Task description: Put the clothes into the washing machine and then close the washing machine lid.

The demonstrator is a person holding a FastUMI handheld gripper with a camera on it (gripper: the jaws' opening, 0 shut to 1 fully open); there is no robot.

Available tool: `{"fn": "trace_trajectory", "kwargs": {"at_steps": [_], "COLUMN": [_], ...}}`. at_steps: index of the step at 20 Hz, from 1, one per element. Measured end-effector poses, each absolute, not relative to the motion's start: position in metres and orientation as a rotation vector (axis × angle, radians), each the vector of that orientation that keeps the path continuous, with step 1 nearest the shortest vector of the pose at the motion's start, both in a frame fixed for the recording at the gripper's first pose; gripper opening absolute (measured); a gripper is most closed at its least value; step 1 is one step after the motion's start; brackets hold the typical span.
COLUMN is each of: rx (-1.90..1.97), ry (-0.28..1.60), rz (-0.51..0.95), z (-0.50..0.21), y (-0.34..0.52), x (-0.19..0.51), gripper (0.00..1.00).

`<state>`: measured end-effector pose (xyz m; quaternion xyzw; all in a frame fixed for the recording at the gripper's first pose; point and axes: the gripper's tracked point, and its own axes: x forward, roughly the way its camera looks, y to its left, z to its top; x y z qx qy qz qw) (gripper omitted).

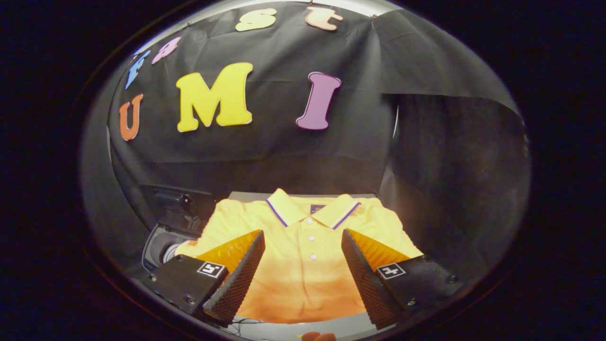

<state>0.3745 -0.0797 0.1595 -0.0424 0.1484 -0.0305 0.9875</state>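
The gripper [303, 265] is held released above the shirt [307, 246] — only one layer may be pinched, so it could slip before the washing machine [163, 246] at the bench's left edge.

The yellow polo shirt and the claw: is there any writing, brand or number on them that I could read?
Yellow short-sleeved polo shirt: a small dark tag inside the collar, too small to read.
Claw: a square black-and-white marker on each finger, a coded pattern, no words.
No other text is legible. The claw stands open, with the shirt's buttoned front between its fingers.
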Motion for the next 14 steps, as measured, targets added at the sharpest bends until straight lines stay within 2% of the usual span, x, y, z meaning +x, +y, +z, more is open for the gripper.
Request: {"fn": "trace_trajectory", "kwargs": {"at_steps": [14], "rx": [-0.053], "ry": [0.508], "rz": [-0.048], "z": [0.102], "y": [-0.097], "x": [0.412], "gripper": [1.0]}}
